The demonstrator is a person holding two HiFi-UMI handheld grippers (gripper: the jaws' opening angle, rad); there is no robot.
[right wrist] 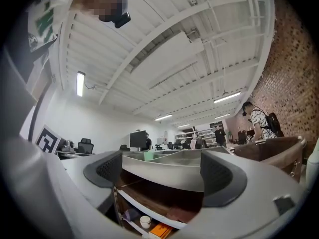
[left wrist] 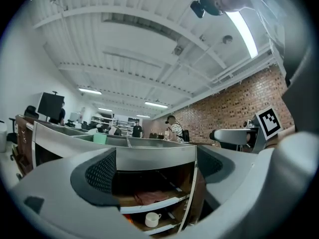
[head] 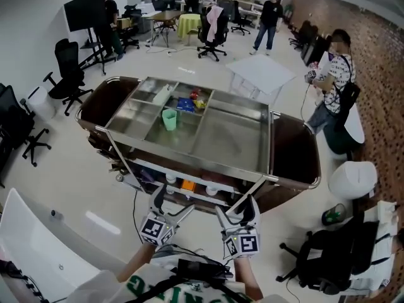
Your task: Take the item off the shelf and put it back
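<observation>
A steel cart (head: 237, 164) with a divided top tray and lower shelves stands right in front of me. On its lower shelves lie a white cup (head: 211, 191), an orange item (head: 188, 185) and a reddish cloth (left wrist: 149, 197). The white cup (left wrist: 152, 218) also shows low in the left gripper view, and the white cup (right wrist: 145, 221) sits beside the orange item (right wrist: 160, 230) in the right gripper view. My left gripper (head: 172, 204) and right gripper (head: 238, 210) hover side by side short of the cart's near edge. Both left gripper (left wrist: 157, 171) and right gripper (right wrist: 162, 173) are open, with nothing between the jaws.
The top tray holds a green cup (head: 169, 118), a blue item (head: 185, 105) and small red and yellow things (head: 197, 97). Brown panels flank the cart (head: 297, 153). A person (head: 331, 81) stands at the right; office chairs (head: 66, 74) and a white table (head: 260, 73) lie beyond.
</observation>
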